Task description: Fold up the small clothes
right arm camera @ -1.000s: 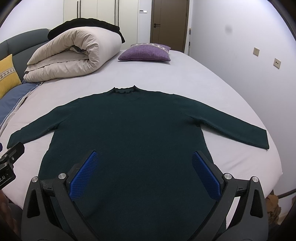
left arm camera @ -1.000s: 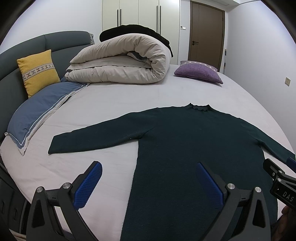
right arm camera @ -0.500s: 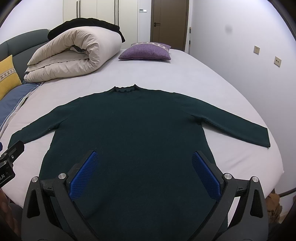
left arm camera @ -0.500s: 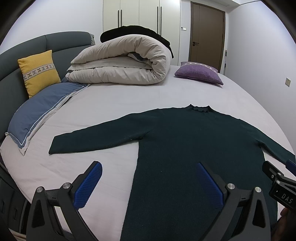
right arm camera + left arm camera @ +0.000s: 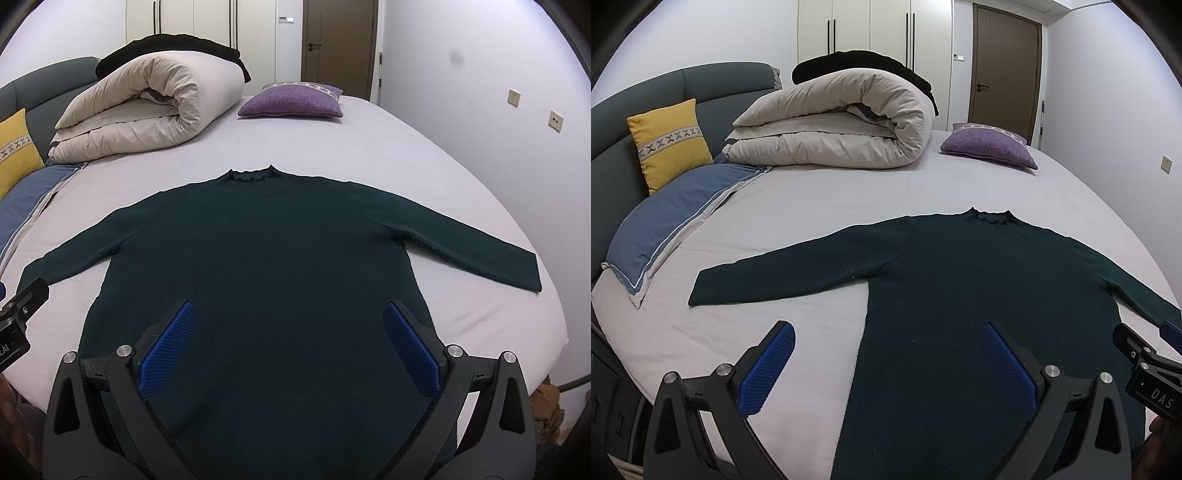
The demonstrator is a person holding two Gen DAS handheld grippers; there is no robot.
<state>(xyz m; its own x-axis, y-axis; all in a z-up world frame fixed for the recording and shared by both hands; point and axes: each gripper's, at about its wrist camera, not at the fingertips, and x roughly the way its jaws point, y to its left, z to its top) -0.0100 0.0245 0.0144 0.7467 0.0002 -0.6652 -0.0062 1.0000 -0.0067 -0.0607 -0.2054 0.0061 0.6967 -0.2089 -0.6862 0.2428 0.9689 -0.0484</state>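
A dark green long-sleeved sweater [image 5: 979, 280] lies flat on the bed, collar away from me, both sleeves spread out; it also shows in the right wrist view [image 5: 266, 251]. My left gripper [image 5: 886, 358] is open and empty above the sweater's left hem edge. My right gripper [image 5: 288, 339] is open and empty above the lower middle of the sweater. Each gripper's body shows at the edge of the other view, the right gripper [image 5: 1145, 369] and the left gripper [image 5: 18, 317].
The bed sheet [image 5: 820, 206] is light grey. A rolled beige duvet [image 5: 834, 125] with a black garment on top, a purple cushion [image 5: 990, 147], a yellow cushion [image 5: 668, 140] and a blue pillow [image 5: 672, 214] lie at the far side. The bed's right edge [image 5: 554, 317] is close to the right sleeve.
Both grippers have shifted slightly; the view has dipped a little. The sweater has not moved.
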